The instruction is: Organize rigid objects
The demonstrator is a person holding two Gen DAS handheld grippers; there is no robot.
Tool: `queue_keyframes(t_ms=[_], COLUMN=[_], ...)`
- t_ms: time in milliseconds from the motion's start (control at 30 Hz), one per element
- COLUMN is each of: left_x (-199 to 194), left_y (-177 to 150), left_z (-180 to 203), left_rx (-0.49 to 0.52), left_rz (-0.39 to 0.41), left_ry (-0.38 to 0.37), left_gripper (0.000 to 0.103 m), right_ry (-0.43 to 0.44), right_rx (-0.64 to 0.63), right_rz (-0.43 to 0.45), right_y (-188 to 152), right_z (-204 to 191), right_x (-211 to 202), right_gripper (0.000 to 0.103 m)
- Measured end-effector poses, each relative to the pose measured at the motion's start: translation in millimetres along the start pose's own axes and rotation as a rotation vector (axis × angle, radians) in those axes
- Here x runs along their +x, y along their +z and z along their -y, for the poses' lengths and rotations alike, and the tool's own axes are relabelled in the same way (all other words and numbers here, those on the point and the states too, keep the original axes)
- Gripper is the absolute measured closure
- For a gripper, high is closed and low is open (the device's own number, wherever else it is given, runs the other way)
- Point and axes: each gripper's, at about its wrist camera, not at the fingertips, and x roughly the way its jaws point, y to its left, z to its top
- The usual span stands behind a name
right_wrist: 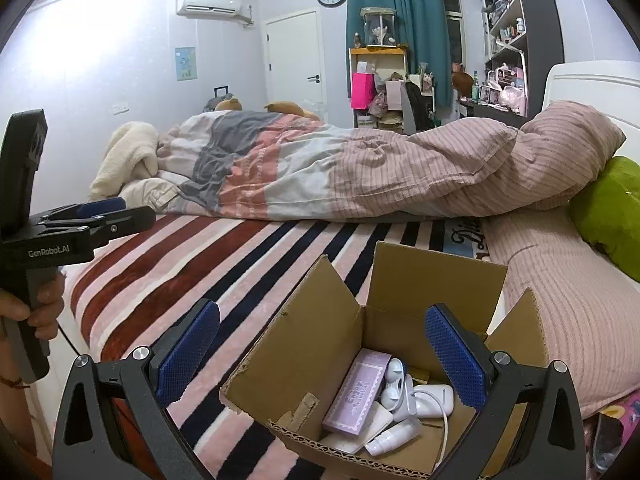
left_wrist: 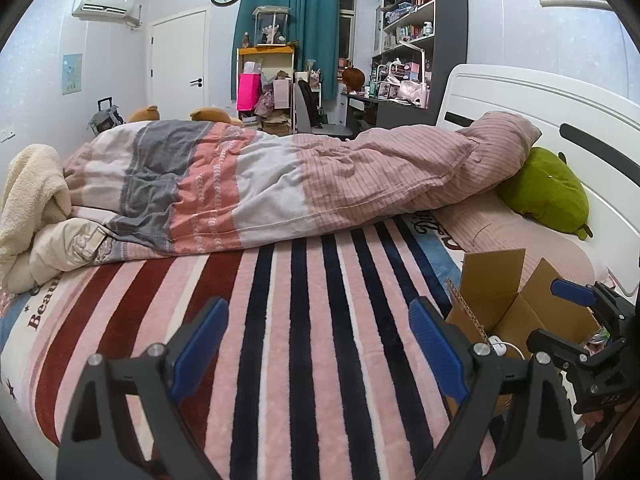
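An open cardboard box (right_wrist: 304,360) stands on the striped bed blanket (right_wrist: 200,264). Inside lie a lilac flat box (right_wrist: 356,396), a white charger with cable (right_wrist: 432,400) and other small white items (right_wrist: 392,436). My right gripper (right_wrist: 322,354) is open and empty, its blue pads spread over the box's opening. My left gripper (left_wrist: 318,344) is open and empty above the bare blanket (left_wrist: 304,320), left of the box (left_wrist: 496,300). The right gripper also shows in the left wrist view (left_wrist: 588,320), and the left one in the right wrist view (right_wrist: 100,216).
A rumpled striped duvet (left_wrist: 280,184) lies across the far half of the bed. A green plush (left_wrist: 548,192) and pink pillow (right_wrist: 560,300) lie by the white headboard (left_wrist: 560,120). A cream blanket (left_wrist: 28,200) is heaped at left. Cluttered shelves stand beyond.
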Motion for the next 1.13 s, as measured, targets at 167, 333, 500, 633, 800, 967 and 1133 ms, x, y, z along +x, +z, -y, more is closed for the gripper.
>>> queue_keyframes(t_ms=[167, 333, 500, 633, 800, 967, 1133], left_x=[-0.6, -0.8, -1.3, -1.1, -1.5, -1.2, -1.2], left_y=[-0.5, -1.8, -2.2, -2.2, -2.1, -2.1, -2.1], left_z=[-0.2, -0.8, -1.3, -1.6, -1.8, -2.7, -2.3], left_rx=[0.001, 0.009, 0.01, 0.012, 0.013, 0.013, 0.014], left_rz=[0.002, 0.004, 0.006, 0.006, 0.006, 0.006, 0.005], left_ry=[0.001, 0.004, 0.007, 0.006, 0.006, 0.006, 0.005], left_gripper=[0.013, 0.013, 0.013, 0.013, 0.013, 0.013, 0.013], right_ry=[0.004, 0.005, 0.014, 0.014, 0.015, 0.016, 0.017], right_rx=[-0.001, -0.001, -0.004, -0.004, -0.004, -0.005, -0.005], right_rz=[-0.002, -0.002, -0.004, -0.004, -0.006, -0.006, -0.002], right_y=[-0.6, -1.3, -2.3, -2.5, -2.5, -2.5, -2.5], right_z=[-1.9, -1.9, -1.5, -1.8, -1.0, -0.4, -0.7], right_x=[1.4, 2.1, 3.9, 4.1, 4.1, 4.3, 3.4], right_gripper=[0.0, 0.0, 0.0, 0.0, 0.0, 0.0, 0.0])
